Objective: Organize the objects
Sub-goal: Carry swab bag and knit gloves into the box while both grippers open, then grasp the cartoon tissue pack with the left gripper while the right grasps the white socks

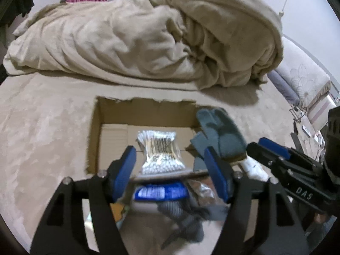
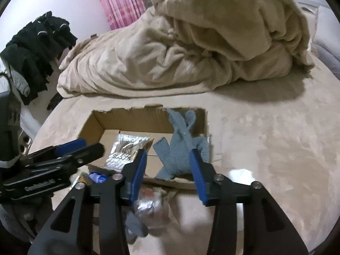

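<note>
Left gripper [image 1: 170,170]: fingers spread, nothing between them, poised over the near rim of the box.

Right gripper [image 2: 167,170]: fingers spread, empty, poised over the box's near right corner.

Loose items on the bed [image 1: 42,127], outside the near wall of the box: blue-labelled packet [image 1: 159,192], crinkled clear wrapper [image 2: 150,204], grey knit piece [image 1: 180,214], white object [image 1: 255,167] off the near right corner. Judged still to be packed.

Cardboard box [image 1: 94,131]: open, top edges torn, standing on the bed.

Inside, left of centre on the floor: bag of cotton swabs [image 1: 157,148], lying flat.

Inside, right side: grey gloves [image 2: 180,146], draped against the right wall, partly over the rim.

Far edge of bed: heaped beige duvet [image 1: 138,36].

Progress: judged partway; two items boxed, several remaining.
</note>
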The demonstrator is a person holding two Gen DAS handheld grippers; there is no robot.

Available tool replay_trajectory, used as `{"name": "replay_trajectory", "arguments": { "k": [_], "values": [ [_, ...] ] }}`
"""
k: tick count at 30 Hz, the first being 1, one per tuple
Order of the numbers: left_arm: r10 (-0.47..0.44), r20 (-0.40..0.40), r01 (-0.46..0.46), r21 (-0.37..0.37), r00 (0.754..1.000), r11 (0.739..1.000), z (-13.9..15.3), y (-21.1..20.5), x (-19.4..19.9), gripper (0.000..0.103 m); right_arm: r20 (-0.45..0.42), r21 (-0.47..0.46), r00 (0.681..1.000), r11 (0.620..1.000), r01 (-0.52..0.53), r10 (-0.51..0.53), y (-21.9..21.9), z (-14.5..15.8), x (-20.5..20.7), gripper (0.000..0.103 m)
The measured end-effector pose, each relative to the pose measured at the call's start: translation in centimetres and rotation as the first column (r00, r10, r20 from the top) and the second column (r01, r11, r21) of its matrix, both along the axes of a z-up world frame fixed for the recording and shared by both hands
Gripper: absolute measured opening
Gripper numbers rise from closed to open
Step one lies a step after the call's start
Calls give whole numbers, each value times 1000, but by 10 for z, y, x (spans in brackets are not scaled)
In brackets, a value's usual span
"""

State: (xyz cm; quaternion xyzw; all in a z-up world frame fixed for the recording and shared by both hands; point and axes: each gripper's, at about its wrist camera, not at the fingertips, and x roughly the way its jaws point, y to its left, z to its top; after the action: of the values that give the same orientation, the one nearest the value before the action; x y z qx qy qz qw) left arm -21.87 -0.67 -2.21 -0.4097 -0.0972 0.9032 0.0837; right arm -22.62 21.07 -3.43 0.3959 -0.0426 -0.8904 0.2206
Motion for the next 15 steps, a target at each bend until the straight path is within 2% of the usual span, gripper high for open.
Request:
{"name": "replay_trajectory", "arguments": {
  "k": [1,4,10,15],
  "values": [
    [10,-4,-10,2,1000,1000,5,-2,6,70,-9,-4,1000,1000,5,-5,4,6,6,62],
    [51,-14,-51,2,999,999,17,-8,27,77,-36,-8,999,1000,19,-19,14,19,19,76],
    [69,-32,-68,16,997,998,34,-16,69,77,-75,1,996,998,58,-57,38,39,53,77],
    [69,-32,-70,-10,997,998,32,-22,93,77,-97,11,993,998,67,-65,52,51,79,77]
  ]
}}
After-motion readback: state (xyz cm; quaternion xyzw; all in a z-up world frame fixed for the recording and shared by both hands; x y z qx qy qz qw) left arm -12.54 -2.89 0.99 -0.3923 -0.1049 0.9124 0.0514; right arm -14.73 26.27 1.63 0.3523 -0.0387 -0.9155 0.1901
